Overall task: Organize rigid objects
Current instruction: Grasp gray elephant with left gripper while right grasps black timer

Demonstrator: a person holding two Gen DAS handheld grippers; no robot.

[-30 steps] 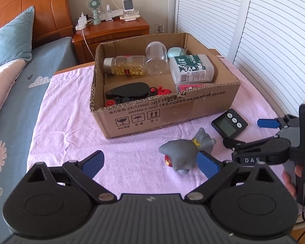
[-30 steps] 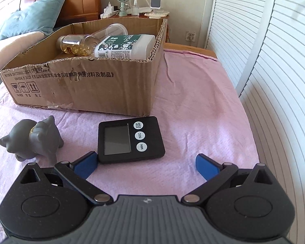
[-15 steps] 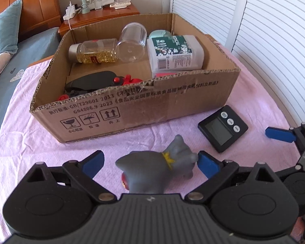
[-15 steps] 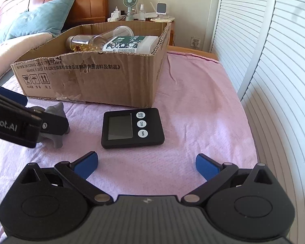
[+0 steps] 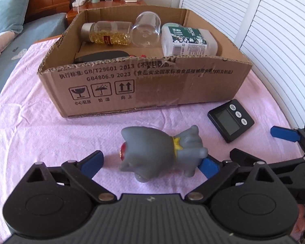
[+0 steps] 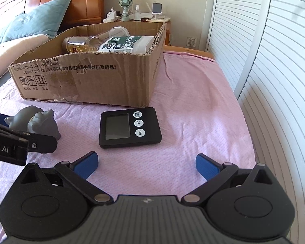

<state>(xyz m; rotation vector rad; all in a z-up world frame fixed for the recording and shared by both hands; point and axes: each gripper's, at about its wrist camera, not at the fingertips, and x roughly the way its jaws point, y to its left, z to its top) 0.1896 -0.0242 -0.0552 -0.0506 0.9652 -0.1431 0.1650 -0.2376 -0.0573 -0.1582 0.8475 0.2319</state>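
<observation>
Both tilt downward — left hand-held gripper (image 5: pixel 150 162) and right hand-held gripper (image 6: pixel 146 164) spread wide.

left gripper (image 5: pixel 150 163): black ribbed housing, two round discs, blue finger pads, silver pivot screws
right gripper (image 6: pixel 146 164): same black body, blue pads, small white emblem
side marking: white letters "bot.AI" on black bar

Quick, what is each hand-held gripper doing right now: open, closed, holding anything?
Left hand-held gripper: open, straddling the grey toy figure, not yet clamped on it.
Right hand-held gripper: open, empty, just short of the black timer.
</observation>
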